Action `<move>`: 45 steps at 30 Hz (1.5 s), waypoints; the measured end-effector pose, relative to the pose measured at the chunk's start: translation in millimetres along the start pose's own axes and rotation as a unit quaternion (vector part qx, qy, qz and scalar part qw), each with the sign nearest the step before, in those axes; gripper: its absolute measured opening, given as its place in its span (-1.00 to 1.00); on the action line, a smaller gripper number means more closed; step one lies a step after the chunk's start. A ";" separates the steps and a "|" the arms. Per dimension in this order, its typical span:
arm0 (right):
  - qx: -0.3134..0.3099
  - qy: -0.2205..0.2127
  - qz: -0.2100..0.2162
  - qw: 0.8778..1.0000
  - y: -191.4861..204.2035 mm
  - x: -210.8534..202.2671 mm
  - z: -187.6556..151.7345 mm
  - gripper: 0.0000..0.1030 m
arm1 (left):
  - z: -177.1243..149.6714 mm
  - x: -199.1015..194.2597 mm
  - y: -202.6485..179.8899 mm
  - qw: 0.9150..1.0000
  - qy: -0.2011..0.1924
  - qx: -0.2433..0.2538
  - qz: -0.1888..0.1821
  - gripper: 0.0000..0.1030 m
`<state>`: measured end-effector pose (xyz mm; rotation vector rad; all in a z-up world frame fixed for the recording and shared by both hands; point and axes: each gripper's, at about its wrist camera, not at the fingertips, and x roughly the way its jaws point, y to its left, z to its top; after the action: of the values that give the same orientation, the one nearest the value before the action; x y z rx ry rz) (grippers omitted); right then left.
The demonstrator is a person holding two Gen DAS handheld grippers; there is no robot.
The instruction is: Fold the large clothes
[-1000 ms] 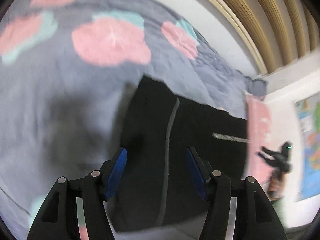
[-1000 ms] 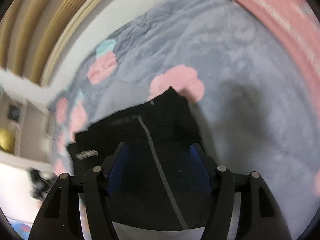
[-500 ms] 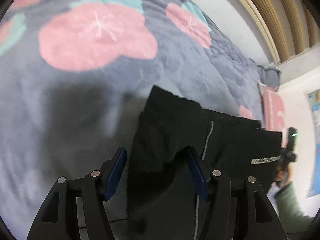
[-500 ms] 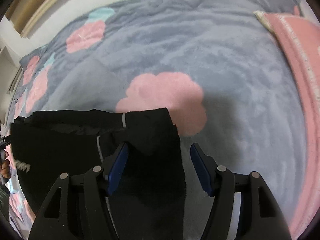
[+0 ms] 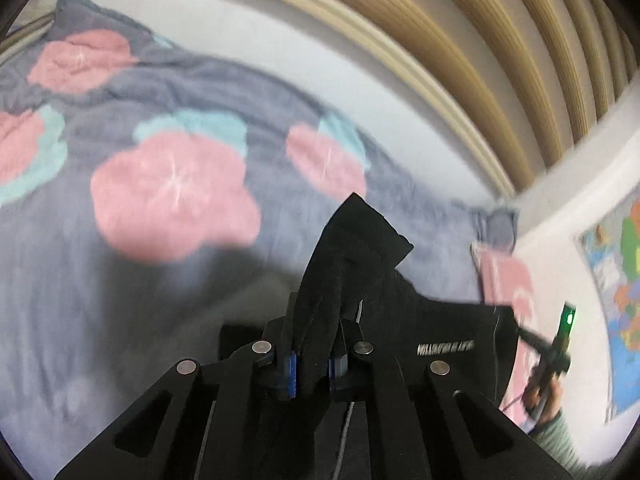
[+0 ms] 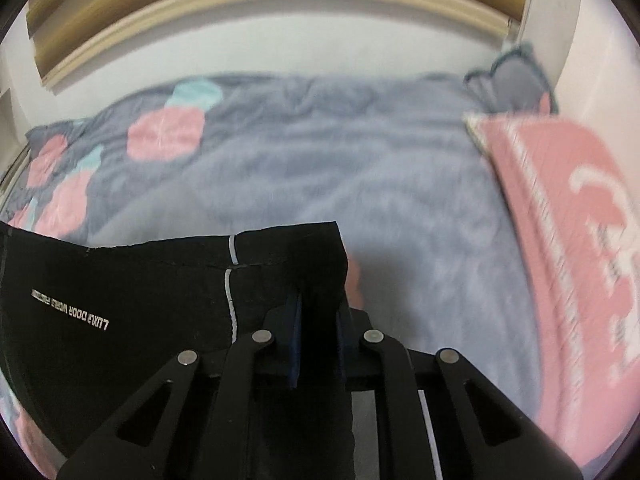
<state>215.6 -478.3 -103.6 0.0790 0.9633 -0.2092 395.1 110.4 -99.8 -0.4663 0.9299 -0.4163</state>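
The black garment (image 5: pixel 360 264) hangs from both of your grippers above the bed, and each one has a corner of it; your left gripper (image 5: pixel 312 364) has just closed its jaws, and the blue pads (image 5: pixel 292 372) now pinch a bunched fold of the cloth that rises in a peak straight ahead of the fingers; from that peak the fabric runs off to the right of the left wrist view, stretched fairly taut, with a line of white lettering (image 5: pixel 446 347) showing on it; your right gripper (image 6: pixel 318 344) has likewise just closed, and its pads are clamped on the opposite top corner of the black garment (image 6: pixel 160 280), whose straight upper edge runs away to the left of the right wrist view; a thin pale stripe (image 6: pixel 231 280) runs down the cloth just left of the fingers, and white lettering (image 6: pixel 70 309) sits further left; below and beyond the cloth lies the grey blanket with pink flowers (image 6: pixel 320 160), and at its right side a pink pillow (image 6: pixel 560 220) rests on it; in the left wrist view your other hand (image 5: pixel 544 396) shows at the far right, beside a wall map (image 5: pixel 620 300).
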 end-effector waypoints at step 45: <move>-0.018 0.129 0.059 0.990 142.2 24.9 -151.4 0.47 | -186.9 110.4 -99.1 0.979 0.160 0.076 0.102 0.04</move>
<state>137.4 -318.8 -214.0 0.1327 1.2165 -0.0727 284.1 -67.2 -214.1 -0.1619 1.2357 -0.3771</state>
